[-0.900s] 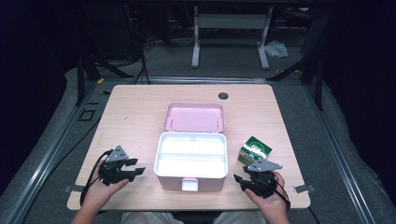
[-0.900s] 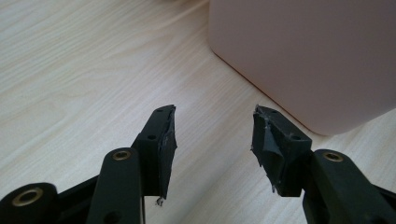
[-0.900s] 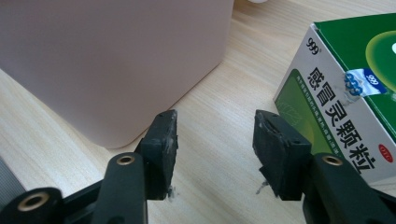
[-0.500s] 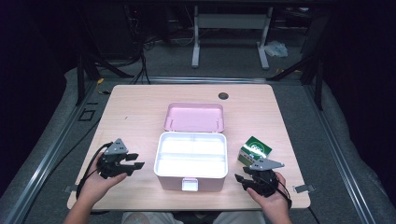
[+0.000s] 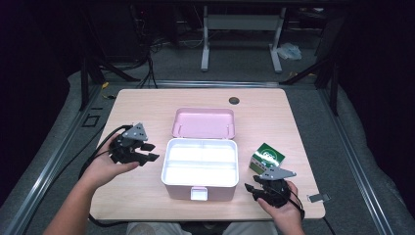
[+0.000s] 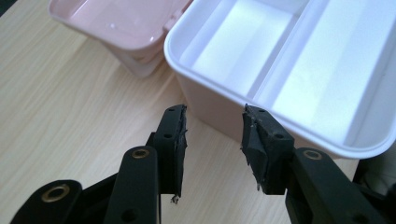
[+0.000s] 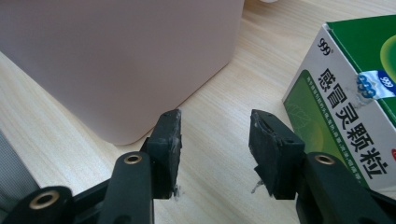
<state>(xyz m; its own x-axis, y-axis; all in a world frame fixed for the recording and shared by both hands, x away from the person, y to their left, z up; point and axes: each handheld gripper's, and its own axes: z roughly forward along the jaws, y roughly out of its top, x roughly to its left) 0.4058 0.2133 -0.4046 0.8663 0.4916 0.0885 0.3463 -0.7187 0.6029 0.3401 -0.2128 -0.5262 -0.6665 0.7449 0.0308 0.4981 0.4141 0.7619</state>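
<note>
A pink storage box [image 5: 199, 169] with a white divided tray stands open mid-table, its pink lid [image 5: 203, 122] lying flat behind it. A green and white medicine carton [image 5: 266, 158] rests to the box's right. My left gripper [image 5: 149, 152] is held above the table left of the box, open and empty; in the left gripper view [image 6: 214, 137] its jaws point at the box's white rim [image 6: 224, 100]. My right gripper [image 5: 250, 190] is open near the front edge, just in front of the carton [image 7: 355, 107], with the box's pink wall [image 7: 126, 60] to its left.
The wooden table [image 5: 147, 105] has a round cable hole [image 5: 234, 101] at the back. A small grey clip [image 5: 318, 198] sits at the front right corner. Black cables trail off the table's left side. Dark floor and a metal frame lie beyond.
My left gripper has lifted and moved away from the front edge, toward the box's left side. The right gripper has stayed almost still.
</note>
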